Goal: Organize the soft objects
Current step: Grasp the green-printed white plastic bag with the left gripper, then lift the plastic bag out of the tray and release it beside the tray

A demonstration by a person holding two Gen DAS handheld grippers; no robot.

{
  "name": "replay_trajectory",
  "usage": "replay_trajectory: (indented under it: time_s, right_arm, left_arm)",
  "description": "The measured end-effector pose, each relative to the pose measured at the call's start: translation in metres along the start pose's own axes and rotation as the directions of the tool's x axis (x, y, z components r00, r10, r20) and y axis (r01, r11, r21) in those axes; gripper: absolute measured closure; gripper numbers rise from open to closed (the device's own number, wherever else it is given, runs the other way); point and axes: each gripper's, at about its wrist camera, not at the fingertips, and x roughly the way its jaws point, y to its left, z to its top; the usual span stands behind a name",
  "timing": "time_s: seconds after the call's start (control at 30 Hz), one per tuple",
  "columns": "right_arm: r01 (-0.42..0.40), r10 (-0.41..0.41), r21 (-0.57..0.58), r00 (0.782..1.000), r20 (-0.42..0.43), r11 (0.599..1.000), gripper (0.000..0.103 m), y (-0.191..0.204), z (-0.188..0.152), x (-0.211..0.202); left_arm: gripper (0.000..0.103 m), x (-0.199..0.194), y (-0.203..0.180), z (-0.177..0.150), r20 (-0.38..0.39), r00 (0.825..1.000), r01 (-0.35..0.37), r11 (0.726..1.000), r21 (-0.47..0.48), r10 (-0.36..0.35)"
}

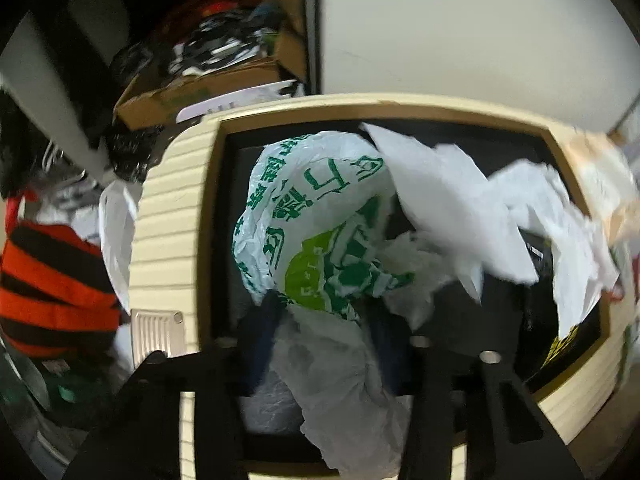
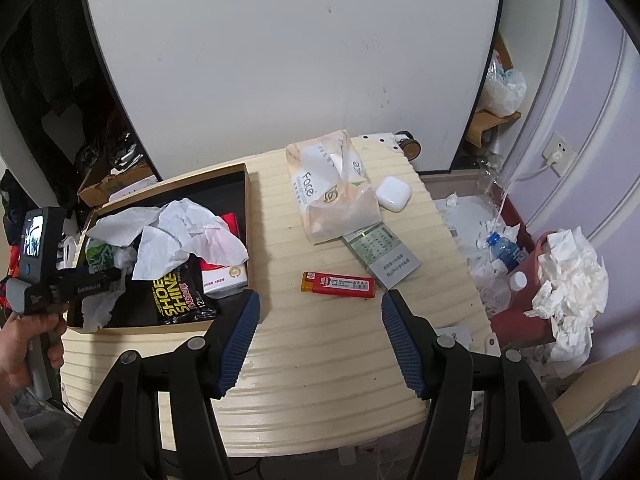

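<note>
A white plastic bag with green print [image 1: 320, 216] lies bunched in a shallow black-lined box [image 1: 400, 106] on a cream slatted table. My left gripper [image 1: 324, 314] points down into the box, its dark fingers pinching the bag's pale lower folds. In the right wrist view the same gripper [image 2: 106, 278] reaches into the box [image 2: 248, 216] beside the green-printed bag [image 2: 100, 254], held by a hand [image 2: 28, 344]. Crumpled white paper [image 2: 180, 232] covers the box's middle. My right gripper [image 2: 322, 344] hangs open above bare table [image 2: 320, 392], holding nothing.
In the box also lie a black shoe-shine pack [image 2: 176, 296] and a small white carton [image 2: 224, 280]. On the table are a tissue pack [image 2: 332, 192], an earbud case [image 2: 394, 194], a red lighter [image 2: 340, 284] and a calculator [image 2: 380, 252]. A red bin of tissues [image 2: 560, 280] stands right.
</note>
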Motion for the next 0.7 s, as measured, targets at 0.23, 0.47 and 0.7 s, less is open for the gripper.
replay_trajectory:
  time_s: [0.23, 0.47, 0.7]
  right_arm:
    - [-0.008, 0.008, 0.008, 1.0, 0.008, 1.0, 0.042, -0.002, 0.002, -0.001]
    - [-0.015, 0.014, 0.027, 1.0, 0.013, 1.0, 0.042, -0.006, 0.004, -0.003]
    - [-0.008, 0.007, 0.027, 1.0, 0.016, 1.0, 0.042, -0.008, 0.004, -0.004]
  left_arm:
    - [0.074, -0.056, 0.028, 0.001, 0.075, 0.996, 0.058, 0.99, -0.132, -0.048]
    - [0.074, -0.13, 0.018, -0.024, 0.093, 0.995, 0.044, 0.99, -0.135, -0.032]
    - [0.074, -0.105, -0.034, -0.079, -0.121, 0.978, 0.161, 0.982, -0.098, -0.173]
